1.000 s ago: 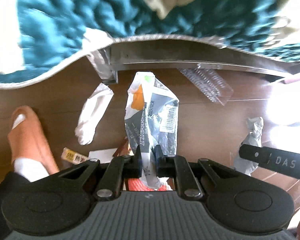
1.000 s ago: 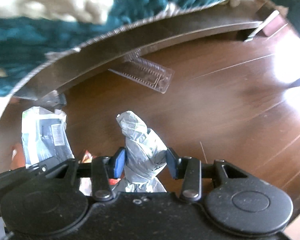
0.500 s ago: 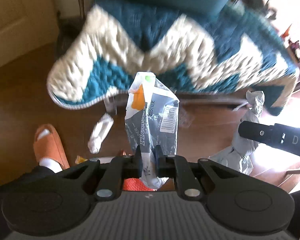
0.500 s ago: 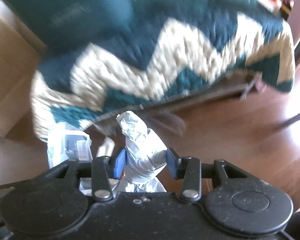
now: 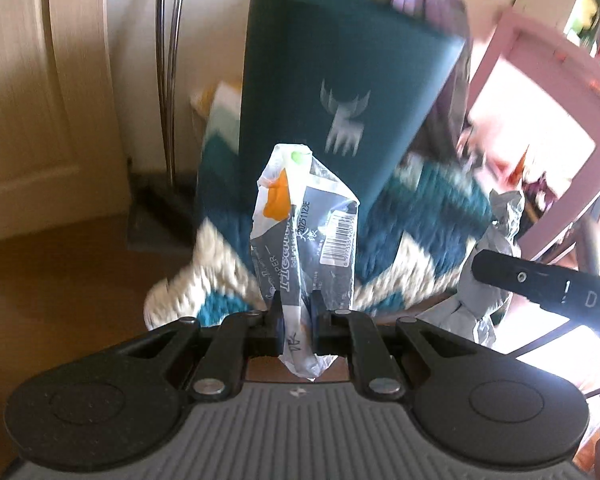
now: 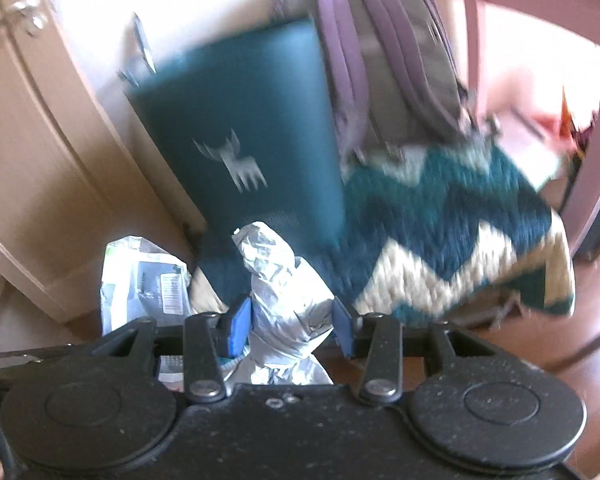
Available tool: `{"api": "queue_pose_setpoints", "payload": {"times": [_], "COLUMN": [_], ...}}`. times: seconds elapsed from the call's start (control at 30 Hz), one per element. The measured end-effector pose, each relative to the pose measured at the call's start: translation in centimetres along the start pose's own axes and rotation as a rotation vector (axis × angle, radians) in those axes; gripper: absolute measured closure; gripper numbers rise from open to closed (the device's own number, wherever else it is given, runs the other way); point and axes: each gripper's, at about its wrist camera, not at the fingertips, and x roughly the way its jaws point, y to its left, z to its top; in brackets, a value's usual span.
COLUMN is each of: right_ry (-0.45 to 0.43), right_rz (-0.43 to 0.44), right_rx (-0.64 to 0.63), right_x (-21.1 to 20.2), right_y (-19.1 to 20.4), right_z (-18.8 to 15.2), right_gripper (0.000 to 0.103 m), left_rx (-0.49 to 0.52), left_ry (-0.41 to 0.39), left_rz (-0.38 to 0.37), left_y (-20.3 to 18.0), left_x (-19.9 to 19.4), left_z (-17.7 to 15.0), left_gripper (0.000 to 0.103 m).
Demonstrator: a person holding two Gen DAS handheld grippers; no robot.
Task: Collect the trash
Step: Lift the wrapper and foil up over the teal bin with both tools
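Note:
My left gripper (image 5: 296, 322) is shut on a crumpled grey and white plastic wrapper (image 5: 306, 236) with an orange patch and a barcode, which stands up between the fingers. In the right wrist view my right gripper (image 6: 288, 316) is shut on a wad of crumpled silver foil (image 6: 280, 280), its blue pads pressed on both sides. The foil (image 5: 496, 280) and the right gripper's black arm (image 5: 548, 284) show at the right of the left wrist view. The wrapper (image 6: 148, 280) appears at the left of the right wrist view.
A teal cushion with a pale deer motif (image 5: 340, 100) leans on a seat draped with a teal and cream zigzag blanket (image 6: 460, 240). A purple and grey backpack (image 6: 392, 60) sits beside it. A cream cabinet door (image 5: 40, 100), a pink frame (image 5: 540, 80) and wooden floor (image 5: 60, 280) surround them.
Both grippers have risen from near the floor with the wrapper and foil still held. The floor litter and the orange slipper have dropped out of view; the cushion and backpack came in.

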Motion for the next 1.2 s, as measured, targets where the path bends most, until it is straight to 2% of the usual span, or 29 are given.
{"api": "queue_pose_setpoints", "payload": {"times": [0.27,0.5,0.63,0.77,0.87,1.2], "right_ry": [-0.2,-0.335,-0.392,-0.421,-0.43,-0.38], "right_rz": [0.029,0.012,0.0,-0.016,-0.024,-0.04], "right_rx": [-0.129,-0.176,-0.188,-0.206,-0.22,-0.213], "right_x": [-5.0,-6.2,-5.7,-4.1,-2.5,4.0], "right_y": [2.8,3.6,4.0,4.6,4.9,4.0], "right_z": [7.1,13.2,16.2,18.3,19.4,21.1], "right_gripper": [0.061,0.061,0.061,0.061,0.06,0.06], "left_rx": [0.041,0.098,0.123,0.115,0.12,0.101], "left_ry": [-0.179,-0.33,-0.385,-0.397,-0.377,-0.248], "left_rz": [-0.003,0.013,0.022,0.023,0.031,0.054], "left_y": [-1.5,-3.0,-3.7,-3.9,-4.0,-3.8], "left_x": [-5.9,-9.3,-9.6,-9.0,-7.5,0.0], "left_z": [7.0,13.8,17.5,20.1,21.7,24.1], "left_gripper": [0.091,0.091,0.091,0.091,0.091,0.091]}}
